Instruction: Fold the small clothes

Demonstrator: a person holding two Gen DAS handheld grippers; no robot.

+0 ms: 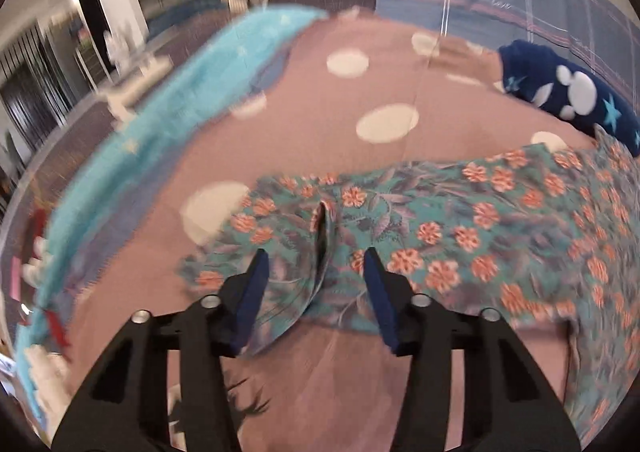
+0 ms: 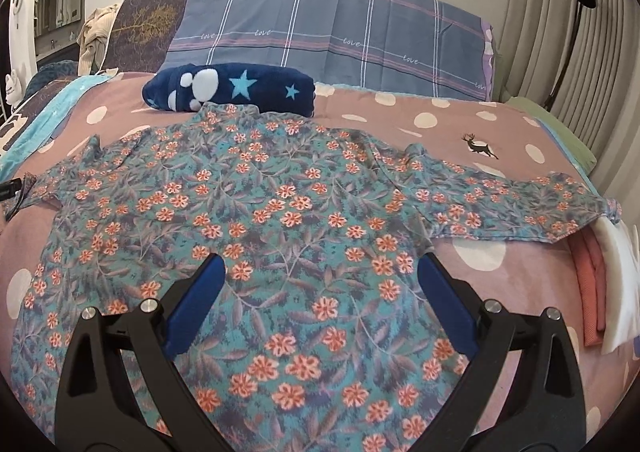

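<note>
A floral shirt (image 2: pixel 280 203) lies spread flat on the bed (image 2: pixel 460 123), filling the middle of the right wrist view with its collar toward the top of the frame against a rolled navy blanket (image 2: pixel 232 89) and one sleeve reaching to the right edge, where its cuff drapes over a stack of folded clothes (image 2: pixel 600 284). The fold seems only to be starting: the garment is laid out and no part is turned over yet. In the left wrist view the left gripper (image 1: pixel 316 272) is at the other sleeve end, low in the frame, its jaws partly open with a raised pleat of the cuff (image 1: pixel 324 236) standing between them; the pads do not look pressed on the cloth, though blur makes this uncertain. The right gripper (image 2: pixel 320 272) hovers wide open above the shirt's lower body, holding nothing. The next move probably calls for closing on that cuff and carrying the sleeve inward across the body.
</note>
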